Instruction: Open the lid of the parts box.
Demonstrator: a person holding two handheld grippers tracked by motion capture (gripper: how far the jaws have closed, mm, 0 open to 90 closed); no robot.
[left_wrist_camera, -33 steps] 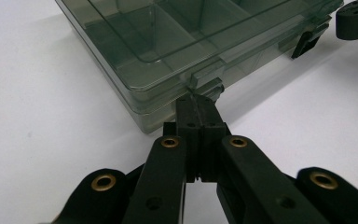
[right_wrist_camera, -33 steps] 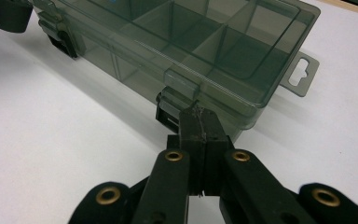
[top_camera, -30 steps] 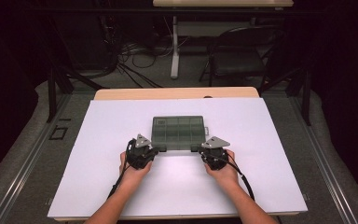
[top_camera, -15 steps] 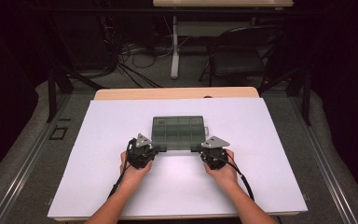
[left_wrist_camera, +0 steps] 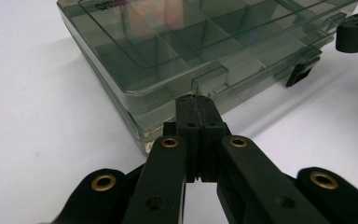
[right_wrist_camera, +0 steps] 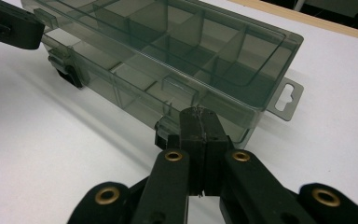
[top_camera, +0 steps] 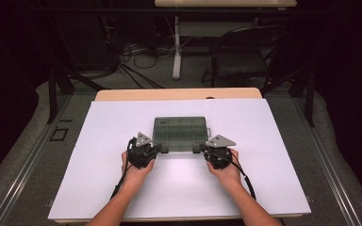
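A smoky clear compartment box (top_camera: 181, 132) lies shut at the middle of the white table (top_camera: 273, 183). My left gripper (top_camera: 160, 149) is shut, and its tips rest against the box's front left corner. In the left gripper view the closed tips (left_wrist_camera: 196, 100) touch a clear tab (left_wrist_camera: 209, 79) on the lid's front edge. My right gripper (top_camera: 201, 149) is shut too, at the front right corner. Its tips (right_wrist_camera: 200, 113) meet the box wall below a clear tab (right_wrist_camera: 179, 88). Nothing sits between either pair of jaws. The compartments look empty.
A black latch (left_wrist_camera: 300, 74) sits on the box's front edge between the two grippers. A hang tab (right_wrist_camera: 285, 99) sticks out of the box's right end. Beyond the table's wooden far edge (top_camera: 179, 93) are a dark chair (top_camera: 245, 61) and floor cables (top_camera: 136, 56).
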